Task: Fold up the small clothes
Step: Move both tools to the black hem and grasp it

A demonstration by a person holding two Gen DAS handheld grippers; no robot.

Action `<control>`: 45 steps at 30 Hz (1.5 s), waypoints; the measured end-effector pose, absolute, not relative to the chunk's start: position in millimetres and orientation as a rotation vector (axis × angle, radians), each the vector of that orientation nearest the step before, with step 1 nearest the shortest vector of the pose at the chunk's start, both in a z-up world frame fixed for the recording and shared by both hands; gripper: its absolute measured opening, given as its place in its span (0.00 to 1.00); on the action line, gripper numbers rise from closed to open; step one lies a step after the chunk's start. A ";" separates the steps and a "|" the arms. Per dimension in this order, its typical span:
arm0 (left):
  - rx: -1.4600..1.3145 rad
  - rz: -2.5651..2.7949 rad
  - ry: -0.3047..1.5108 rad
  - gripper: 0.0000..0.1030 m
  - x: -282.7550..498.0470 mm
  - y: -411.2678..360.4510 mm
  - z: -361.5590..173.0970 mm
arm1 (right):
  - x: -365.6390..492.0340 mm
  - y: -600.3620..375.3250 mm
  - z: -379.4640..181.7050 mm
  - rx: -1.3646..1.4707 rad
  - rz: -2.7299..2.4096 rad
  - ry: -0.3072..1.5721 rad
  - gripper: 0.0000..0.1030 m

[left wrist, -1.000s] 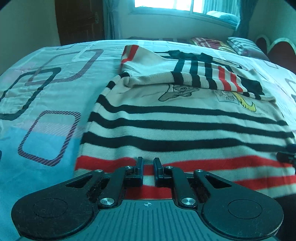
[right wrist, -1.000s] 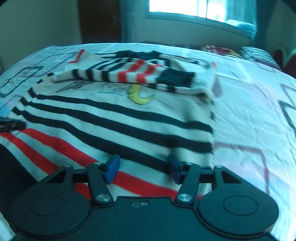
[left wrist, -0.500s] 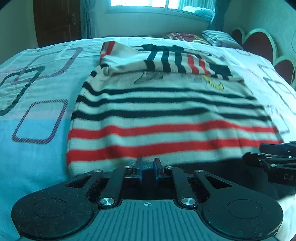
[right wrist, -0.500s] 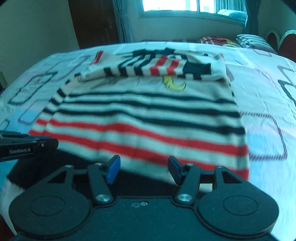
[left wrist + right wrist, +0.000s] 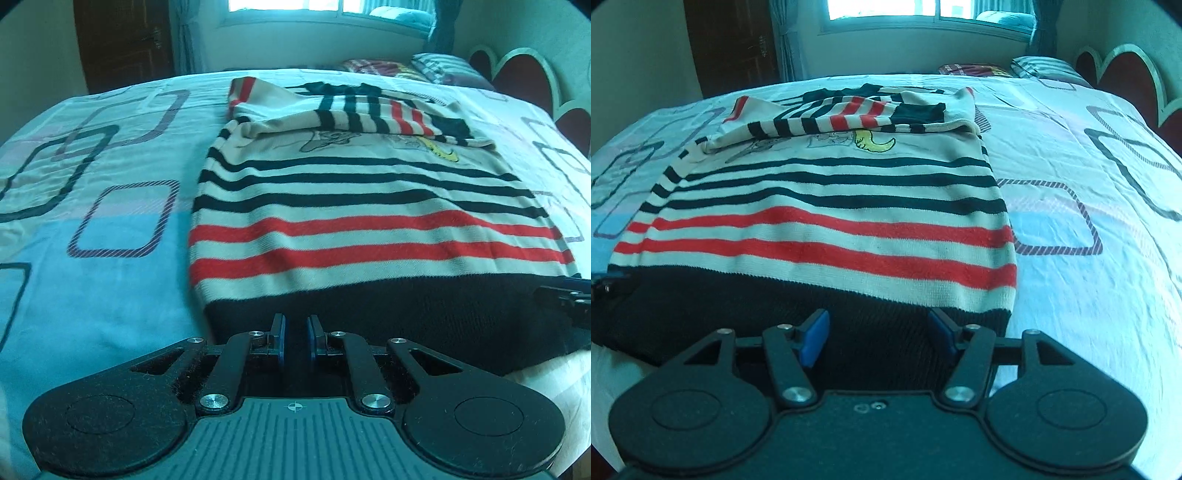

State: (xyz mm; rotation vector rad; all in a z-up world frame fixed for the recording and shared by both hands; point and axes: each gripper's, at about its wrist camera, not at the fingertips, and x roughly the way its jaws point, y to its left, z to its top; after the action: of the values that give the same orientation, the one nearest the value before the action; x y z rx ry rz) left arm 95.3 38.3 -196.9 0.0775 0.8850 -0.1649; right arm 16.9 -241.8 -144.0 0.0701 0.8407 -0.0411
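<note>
A small striped sweater, cream with black and red stripes and a black hem band, lies flat on the bed, sleeves folded across its chest; it also shows in the right wrist view. My left gripper hovers at the near left of the black hem, jaws a narrow gap apart with nothing visibly clamped. My right gripper is open and empty over the near right of the hem. The other gripper's tip shows at the frame edge in each view.
The bed sheet is light blue and white with rounded-square patterns. Pillows and a red headboard are at the far right. A window and a dark door stand behind the bed.
Both grippers have drawn back toward the near edge of the bed, from over the red stripes to the black hem. The sweater's lower part now lies flat and fully in view.
</note>
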 end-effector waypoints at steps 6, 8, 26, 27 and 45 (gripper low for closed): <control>0.058 -0.105 0.808 1.00 75.2 52.6 -188.1 | 7.3 -244.3 -136.9 0.111 -0.048 0.822 0.73; 0.074 -0.129 0.759 1.00 66.8 53.8 -184.2 | 4.3 -244.3 -135.0 0.112 -0.048 0.818 0.72; -0.231 -0.332 0.941 0.32 73.4 86.5 -218.2 | -26.4 -287.7 -149.3 0.265 -0.187 0.874 0.72; -0.252 -0.344 0.942 0.22 75.7 87.5 -219.0 | -26.7 -285.8 -149.3 0.261 -0.185 0.871 0.71; -0.209 -0.375 0.732 0.10 112.3 73.8 -170.0 | 0.2 -300.9 -109.9 0.496 -0.007 0.704 0.10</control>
State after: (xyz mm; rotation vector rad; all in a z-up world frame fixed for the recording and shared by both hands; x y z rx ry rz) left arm 112.3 73.8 -170.0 -0.2087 0.7320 -0.3749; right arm 0.2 -300.9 -109.9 0.4962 0.7039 -0.0069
